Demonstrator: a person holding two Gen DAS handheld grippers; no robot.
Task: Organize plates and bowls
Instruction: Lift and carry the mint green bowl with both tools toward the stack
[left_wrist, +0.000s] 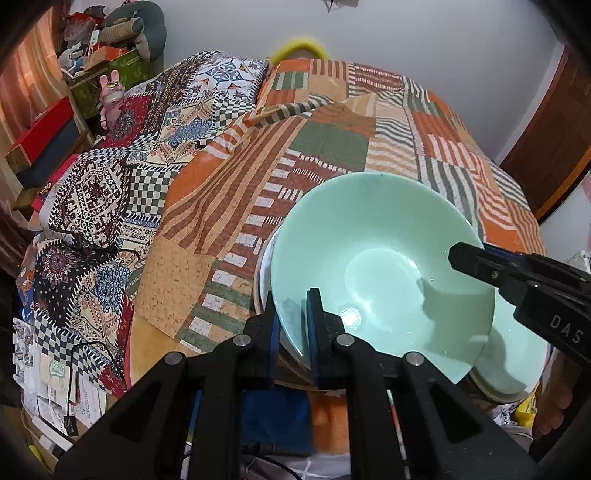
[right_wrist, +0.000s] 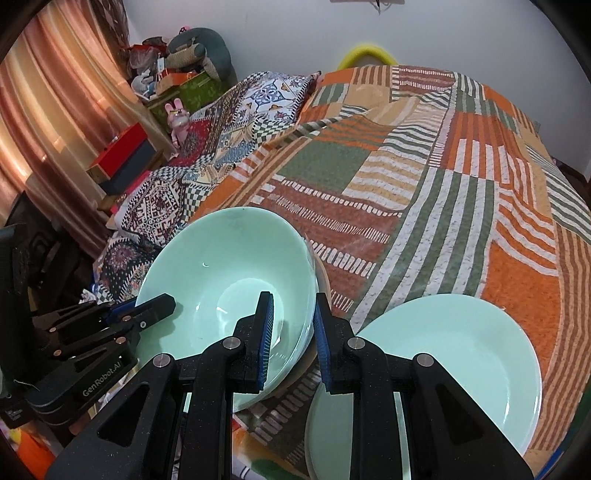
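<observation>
1. The left hand-held gripper (left_wrist: 293, 325) tilts steeply down toward the bed, its two blue-padded fingers (left_wrist: 314, 325) pinching the near rim of a mint-green bowl (left_wrist: 380, 266); one finger sits inside the bowl, the other outside the wall.
2. The right hand-held gripper (right_wrist: 293, 332) also slants downward and is clamped on the opposite rim of the same mint-green bowl (right_wrist: 225, 266), one pad (right_wrist: 266, 332) inside and one outside.
3. Both grippers hold the one bowl between them, each gripping from its own side, so the bowl hangs tilted above the patchwork bedspread (left_wrist: 325, 144).
4. Under the bowl's left edge in the left wrist view the rim of a white dish (left_wrist: 263, 273) shows; how far apart they are I cannot tell.
5. Just beside the bowl, to its right, a mint-green plate (right_wrist: 461, 350) lies flat on the bedspread (right_wrist: 424, 184), near the foot of the bed.
6. From the left wrist view the other gripper's black body reads "DAS" (left_wrist: 567, 326) in white letters, cut off at the frame edge.
7. From the right wrist view the left gripper's housing carries the name "GenRobot.AI" (right_wrist: 105, 380) in pale print.
8. A pink rabbit figure (left_wrist: 110, 94) stands on the cluttered shelving beside the bed, too small for any writing to be read.
</observation>
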